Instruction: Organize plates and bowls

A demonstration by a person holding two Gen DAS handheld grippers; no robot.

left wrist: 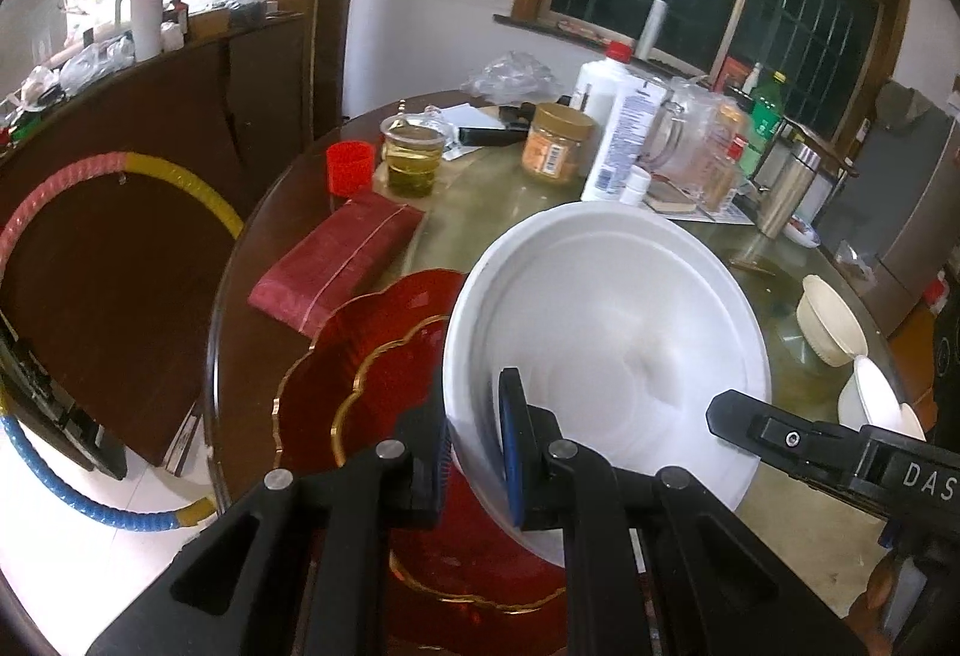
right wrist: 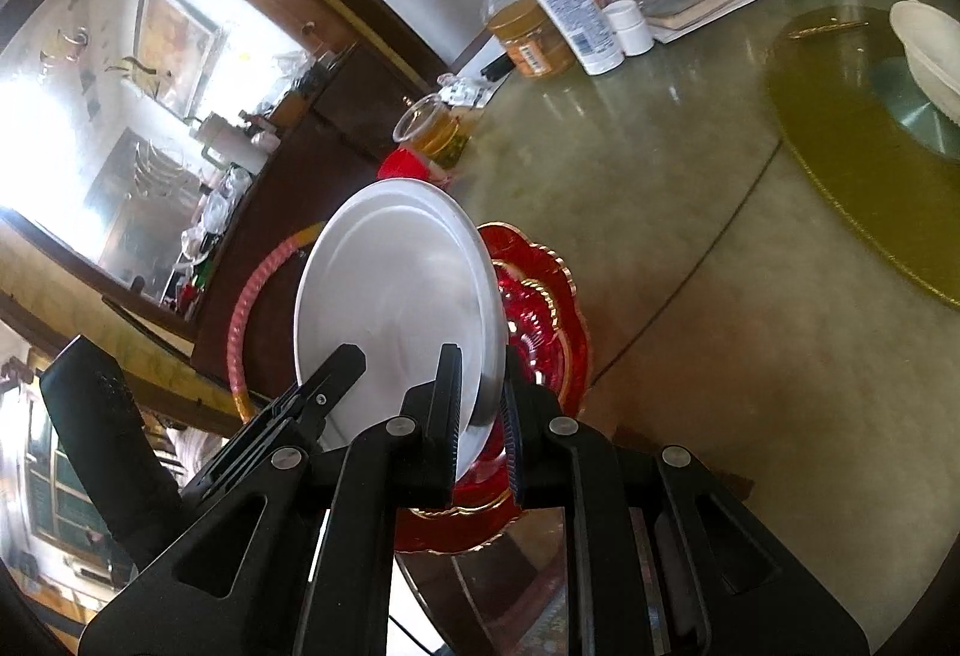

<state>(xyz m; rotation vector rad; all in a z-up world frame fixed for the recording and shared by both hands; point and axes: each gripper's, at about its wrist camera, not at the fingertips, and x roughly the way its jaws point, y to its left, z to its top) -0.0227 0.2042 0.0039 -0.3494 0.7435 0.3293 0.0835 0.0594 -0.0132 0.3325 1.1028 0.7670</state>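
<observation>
A white plate (left wrist: 606,350) is held tilted above a red gold-rimmed plate (left wrist: 360,356) that lies at the near edge of the round table. My left gripper (left wrist: 477,452) is shut on the white plate's near rim. My right gripper (right wrist: 483,416) is shut on the same plate (right wrist: 396,296), on another part of its rim, and it reaches in from the right in the left wrist view (left wrist: 744,416). The red plate (right wrist: 540,308) shows under it. Cream bowls (left wrist: 831,320) stand at the table's right.
A red box (left wrist: 336,260), a red cup (left wrist: 350,167), a glass of tea (left wrist: 411,155), a jar (left wrist: 555,143), bottles (left wrist: 621,134) and a glass pitcher (left wrist: 690,146) crowd the far side of the table. A yellow-green turntable (right wrist: 870,140) lies to the right.
</observation>
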